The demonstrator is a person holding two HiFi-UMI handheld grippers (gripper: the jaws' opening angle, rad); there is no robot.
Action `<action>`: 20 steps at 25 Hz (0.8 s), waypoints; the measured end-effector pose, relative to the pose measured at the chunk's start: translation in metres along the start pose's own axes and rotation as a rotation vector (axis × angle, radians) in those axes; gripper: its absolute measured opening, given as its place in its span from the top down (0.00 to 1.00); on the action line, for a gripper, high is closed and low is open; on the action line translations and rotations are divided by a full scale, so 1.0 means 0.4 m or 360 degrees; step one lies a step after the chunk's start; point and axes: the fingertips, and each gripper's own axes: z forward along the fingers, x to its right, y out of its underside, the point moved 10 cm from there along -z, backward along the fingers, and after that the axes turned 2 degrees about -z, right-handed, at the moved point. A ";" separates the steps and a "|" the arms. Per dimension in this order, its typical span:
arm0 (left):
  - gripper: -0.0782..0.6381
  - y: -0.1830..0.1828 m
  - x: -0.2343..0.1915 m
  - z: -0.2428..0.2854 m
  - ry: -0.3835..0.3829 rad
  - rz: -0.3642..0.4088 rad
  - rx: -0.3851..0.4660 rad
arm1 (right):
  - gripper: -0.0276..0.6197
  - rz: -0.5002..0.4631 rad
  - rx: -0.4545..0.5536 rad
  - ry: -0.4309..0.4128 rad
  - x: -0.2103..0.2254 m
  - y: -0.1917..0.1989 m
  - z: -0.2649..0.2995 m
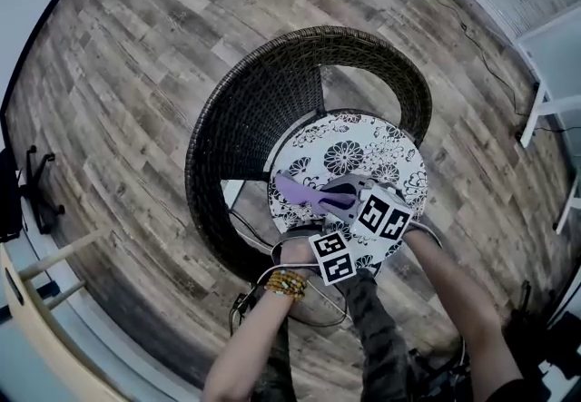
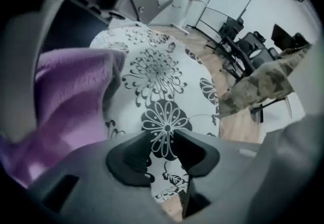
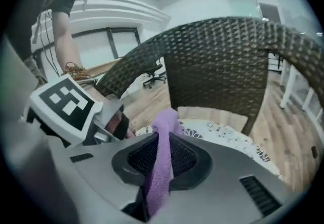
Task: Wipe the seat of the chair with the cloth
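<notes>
Landmark: seat (image 1: 349, 151). Cloth (image 1: 301, 191) lies on its near-left part. Your left gripper (image 2: 162, 137) hangs over its near edge, your right gripper (image 3: 163, 139) beside it, rightward. Backrest (image 1: 272, 92) curves behind and leftward.

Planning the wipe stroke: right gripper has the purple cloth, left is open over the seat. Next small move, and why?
Probably drag the right gripper across the floral seat with the cloth pressed down. Its jaws are shut on the cloth, whose free part lies on the seat. The left gripper is open with nothing between its jaws, so it need not help.
</notes>
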 end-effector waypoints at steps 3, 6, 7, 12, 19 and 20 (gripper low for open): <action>0.68 0.013 0.011 0.036 0.0051 -0.0068 -0.0021 | 0.88 0.0047 -0.0181 -0.0097 -0.024 0.063 0.081; 0.70 0.020 -0.002 0.038 0.0112 -0.0202 0.0040 | 0.88 -0.0020 -0.0313 0.0027 -0.008 0.110 0.130; 0.70 0.021 -0.007 0.039 0.0139 -0.0246 0.0055 | 0.88 -0.0054 -0.0336 0.0075 -0.002 0.116 0.140; 0.73 0.042 -0.037 0.035 0.0276 -0.0505 0.0160 | 0.88 -0.0093 -0.0391 0.0143 0.036 0.112 0.148; 0.74 0.038 -0.026 0.042 0.0214 -0.0443 0.0128 | 0.89 -0.0022 -0.0506 0.0465 0.199 0.151 0.062; 0.74 0.037 -0.027 0.043 0.0216 -0.0444 0.0127 | 0.89 -0.0012 -0.0522 0.0501 0.220 0.156 0.044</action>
